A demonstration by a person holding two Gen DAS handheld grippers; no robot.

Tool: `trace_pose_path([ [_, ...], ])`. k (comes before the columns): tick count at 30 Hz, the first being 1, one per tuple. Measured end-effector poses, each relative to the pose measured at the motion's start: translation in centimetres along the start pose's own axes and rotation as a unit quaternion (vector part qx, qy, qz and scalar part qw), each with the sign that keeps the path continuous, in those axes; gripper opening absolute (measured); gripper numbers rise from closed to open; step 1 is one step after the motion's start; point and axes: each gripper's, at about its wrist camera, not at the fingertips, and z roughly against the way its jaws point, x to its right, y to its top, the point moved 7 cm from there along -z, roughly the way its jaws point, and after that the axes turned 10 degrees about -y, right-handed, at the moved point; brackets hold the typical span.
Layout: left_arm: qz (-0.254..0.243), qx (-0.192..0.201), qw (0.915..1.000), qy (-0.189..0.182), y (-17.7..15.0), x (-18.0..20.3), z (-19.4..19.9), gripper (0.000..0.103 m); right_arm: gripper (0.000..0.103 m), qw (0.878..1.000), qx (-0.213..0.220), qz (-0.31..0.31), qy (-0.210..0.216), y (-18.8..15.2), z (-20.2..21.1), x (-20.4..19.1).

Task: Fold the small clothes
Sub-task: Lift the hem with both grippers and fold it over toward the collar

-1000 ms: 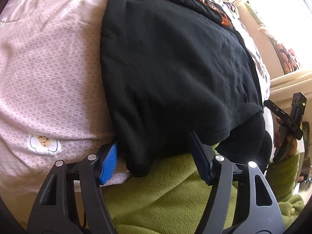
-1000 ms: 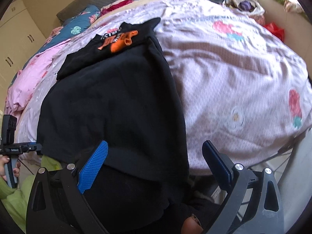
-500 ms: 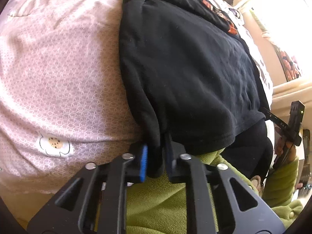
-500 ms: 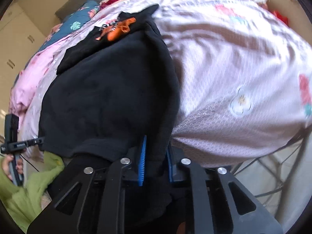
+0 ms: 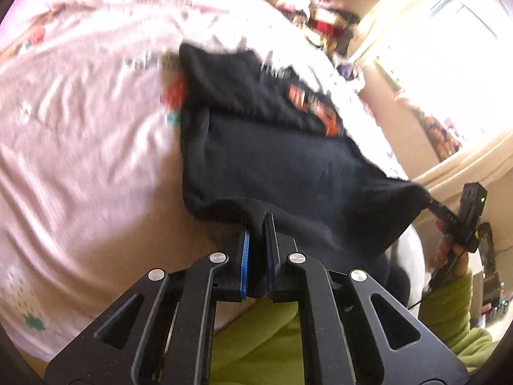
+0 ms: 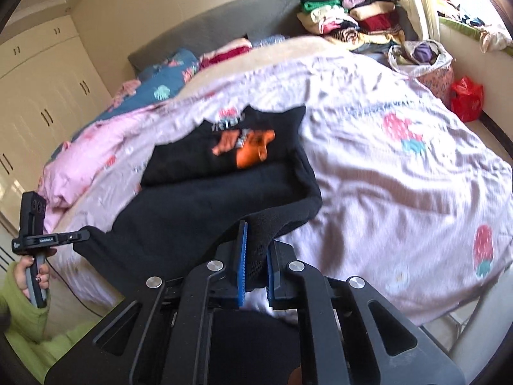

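Note:
A black garment [image 5: 275, 166] with an orange print [image 6: 253, 150] lies on the pink patterned bed cover [image 6: 400, 186], its near hem lifted off the bed. My left gripper [image 5: 256, 227] is shut on the hem's left corner. The other hem corner sits pinched in my right gripper [image 6: 256, 234], which is shut on it. The right gripper [image 5: 449, 215] also shows at the right of the left wrist view, and the left gripper [image 6: 77, 235] at the left of the right wrist view, each with the stretched hem in it. The far part of the garment rests flat.
A stack of folded clothes [image 6: 349, 16] sits at the head of the bed near a cloth bag [image 6: 423, 61] and a red bag [image 6: 466, 98]. Pillows [image 6: 166, 80] lie at the back left. Wardrobe doors [image 6: 38, 102] stand at the left. A green sleeve [image 5: 449, 314] is close below.
Both grippers went from open around the hem to shut on it, then rose, lifting the garment's near edge off the bed. Both views now look further up the bed.

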Motion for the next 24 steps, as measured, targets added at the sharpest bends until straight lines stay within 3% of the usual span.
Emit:
trace_pose_path([
  [10,0.013,0.089,0.9959,-0.010,5.7,-1.2,2.4,0.002,0.008,0.998,0.045,-0.045,-0.007,6.4,0.1,0.4],
  [24,0.028,0.167,0.9855,-0.013,13.0,-2.8,3.0,0.002,0.008,0.996,0.071,-0.050,-0.020,14.1,-3.7,-0.7],
])
